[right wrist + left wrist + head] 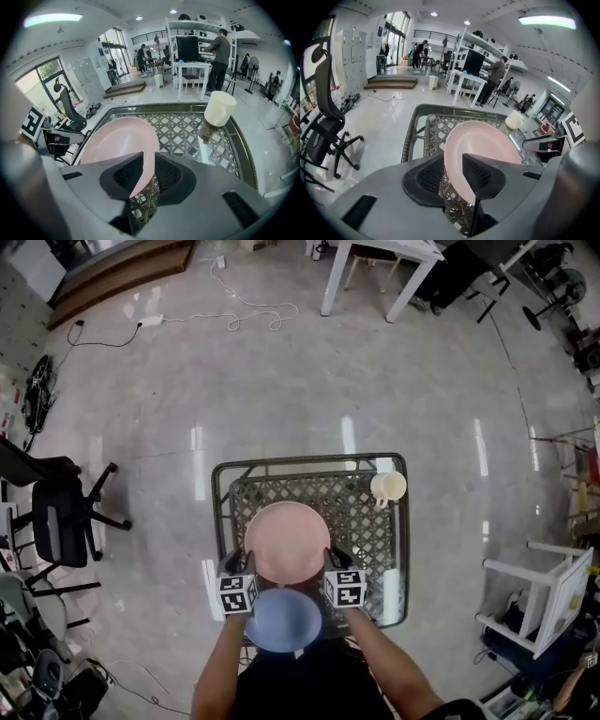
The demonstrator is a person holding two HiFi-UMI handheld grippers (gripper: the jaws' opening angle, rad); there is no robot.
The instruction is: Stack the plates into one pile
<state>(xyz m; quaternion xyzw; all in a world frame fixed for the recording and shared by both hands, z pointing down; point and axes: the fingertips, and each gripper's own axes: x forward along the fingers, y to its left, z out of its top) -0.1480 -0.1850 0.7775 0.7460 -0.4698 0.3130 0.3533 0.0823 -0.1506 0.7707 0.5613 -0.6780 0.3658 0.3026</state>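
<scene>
Pink plate: flat on the lattice tabletop, with the blue plate at its 6 o'clock by the near edge and a cup at its 2 o'clock. Left hand-held gripper at the rim's 8 o'clock, jaws fairly wide; right hand-held gripper at 4 o'clock, jaws narrow; each straddles the rim without visibly pinching it. Risks: uneven closing on so shallow a bite would likely tilt or drop the plate on lifting, and an off-centre landing may nudge the blue plate off the edge.
</scene>
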